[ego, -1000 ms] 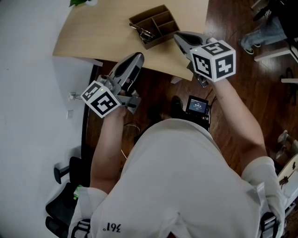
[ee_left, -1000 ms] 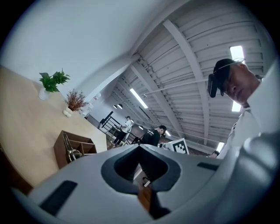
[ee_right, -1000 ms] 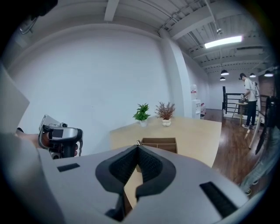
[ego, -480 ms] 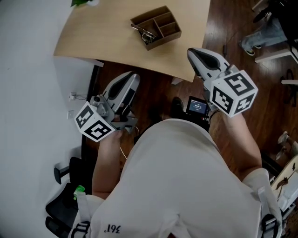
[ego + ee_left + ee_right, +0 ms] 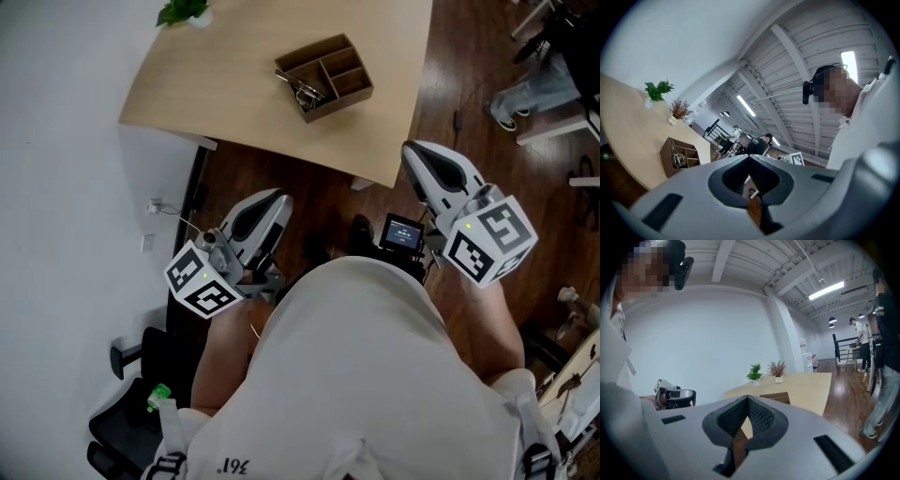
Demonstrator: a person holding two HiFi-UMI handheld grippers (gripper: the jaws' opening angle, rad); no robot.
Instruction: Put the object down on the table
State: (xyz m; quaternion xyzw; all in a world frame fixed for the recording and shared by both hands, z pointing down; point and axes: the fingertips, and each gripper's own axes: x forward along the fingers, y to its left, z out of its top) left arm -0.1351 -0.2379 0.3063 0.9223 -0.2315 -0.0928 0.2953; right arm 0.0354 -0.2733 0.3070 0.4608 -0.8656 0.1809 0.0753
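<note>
A brown wooden organizer box (image 5: 323,77) stands on the light wooden table (image 5: 216,84), with metal items in its left compartment. Both grippers hang off the table, close to my body and above the dark floor. My left gripper (image 5: 277,198) is shut with nothing between its jaws, below the table's near edge. My right gripper (image 5: 413,150) is shut and empty too, beside the table's near right corner. From the left gripper view, the left gripper (image 5: 750,156) points up past the box (image 5: 679,156). In the right gripper view, the right gripper (image 5: 748,398) hides most of the box (image 5: 777,397).
A green plant (image 5: 185,11) sits at the table's far left corner. A small device with a lit screen (image 5: 401,232) lies on the floor between the grippers. A black chair base (image 5: 131,354) is at lower left. Someone's legs (image 5: 530,70) stand at the upper right.
Both grippers have drawn back from the table toward my body. The right one left the table edge near the box and moved right and down; the left one dropped lower.
</note>
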